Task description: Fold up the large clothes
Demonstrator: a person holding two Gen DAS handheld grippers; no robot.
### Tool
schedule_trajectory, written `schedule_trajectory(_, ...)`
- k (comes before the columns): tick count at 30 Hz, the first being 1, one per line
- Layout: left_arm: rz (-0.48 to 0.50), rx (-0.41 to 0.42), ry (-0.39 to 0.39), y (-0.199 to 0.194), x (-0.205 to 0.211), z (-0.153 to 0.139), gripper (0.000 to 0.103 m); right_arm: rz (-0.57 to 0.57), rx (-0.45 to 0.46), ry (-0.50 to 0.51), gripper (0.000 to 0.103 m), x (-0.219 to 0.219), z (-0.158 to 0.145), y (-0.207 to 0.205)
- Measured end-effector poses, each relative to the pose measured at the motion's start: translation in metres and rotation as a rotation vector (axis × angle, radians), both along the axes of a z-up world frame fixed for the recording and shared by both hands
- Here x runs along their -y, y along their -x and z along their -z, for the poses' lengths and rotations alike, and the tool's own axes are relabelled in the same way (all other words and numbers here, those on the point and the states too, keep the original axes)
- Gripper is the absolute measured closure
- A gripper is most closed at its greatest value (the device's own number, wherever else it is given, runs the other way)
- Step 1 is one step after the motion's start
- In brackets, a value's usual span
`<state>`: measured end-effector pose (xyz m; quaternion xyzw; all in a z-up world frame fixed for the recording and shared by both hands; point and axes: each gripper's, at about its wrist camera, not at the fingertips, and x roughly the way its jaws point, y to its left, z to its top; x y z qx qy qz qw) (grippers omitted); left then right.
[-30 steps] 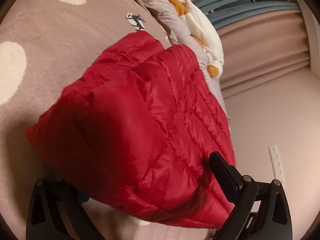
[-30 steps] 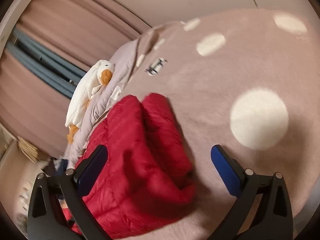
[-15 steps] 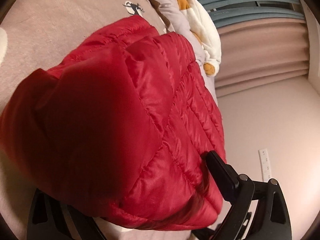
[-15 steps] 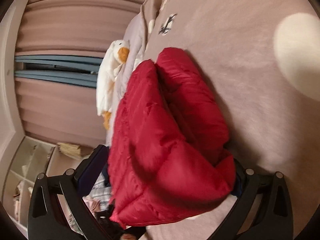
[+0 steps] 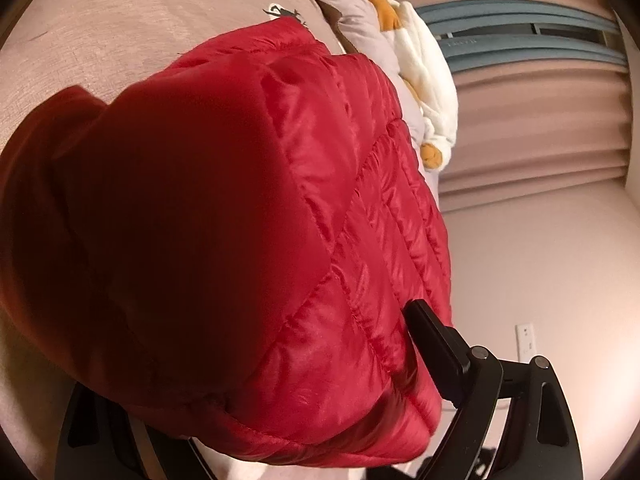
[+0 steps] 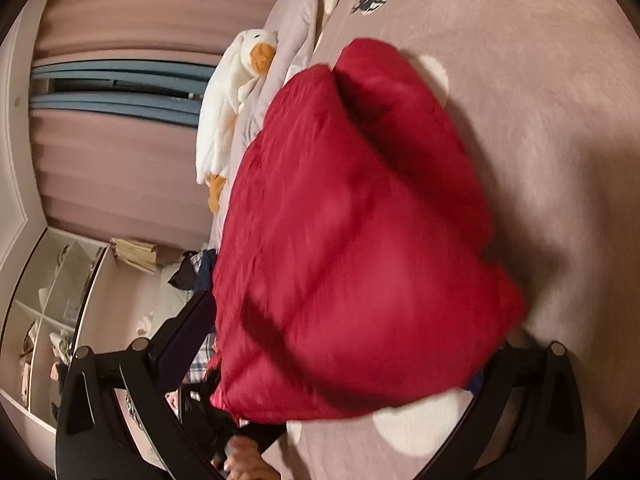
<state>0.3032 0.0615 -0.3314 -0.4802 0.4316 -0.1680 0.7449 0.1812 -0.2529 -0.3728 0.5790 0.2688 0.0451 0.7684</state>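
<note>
A folded red quilted puffer jacket lies as a thick bundle on the pink spotted bedspread. My left gripper has its jaws wide around the bundle's near end; the right finger presses the jacket's side and the left finger is hidden under the fabric. In the right wrist view the same jacket fills the middle. My right gripper also straddles the bundle with jaws wide; its left finger shows beside the jacket and the right one is covered.
A white plush duck lies on a crumpled grey blanket past the jacket. Pink curtains hang behind. A glass cabinet and a pile of clothes stand beside the bed. A wall outlet is at right.
Both grippers have moved in on the jacket from either end. The right gripper, clear of it a second ago, now has the bundle between its jaws.
</note>
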Motion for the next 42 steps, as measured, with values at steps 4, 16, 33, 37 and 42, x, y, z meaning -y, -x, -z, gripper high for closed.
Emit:
schedule_trajectory(4, 0.030, 0.014, 0.003, -0.001, 0.002, 0.000, 0.013, 0.018, 0.044, -0.112, 0.000, 0.003, 0.008, 0.007)
schedule_trajectory(16, -0.003, -0.039, 0.078, 0.005, -0.005, 0.009, 0.027, 0.017, 0.026, -0.287, 0.000, -0.002, 0.015, -0.022)
schedule_trajectory(33, -0.135, 0.263, -0.653, 0.065, 0.037, -0.056, 0.068, -0.074, -0.073, 0.113, 0.066, -0.027, -0.011, -0.038)
schedule_trajectory(37, -0.163, 0.236, -0.595, 0.068, 0.022, -0.054, 0.071, -0.116, -0.072, 0.283, 0.066, -0.050, -0.030, -0.043)
schedule_trajectory(42, -0.230, 0.304, -0.710, 0.062, 0.038, -0.082, 0.072, -0.165, -0.092, 0.320, 0.066, -0.066, -0.027, -0.053)
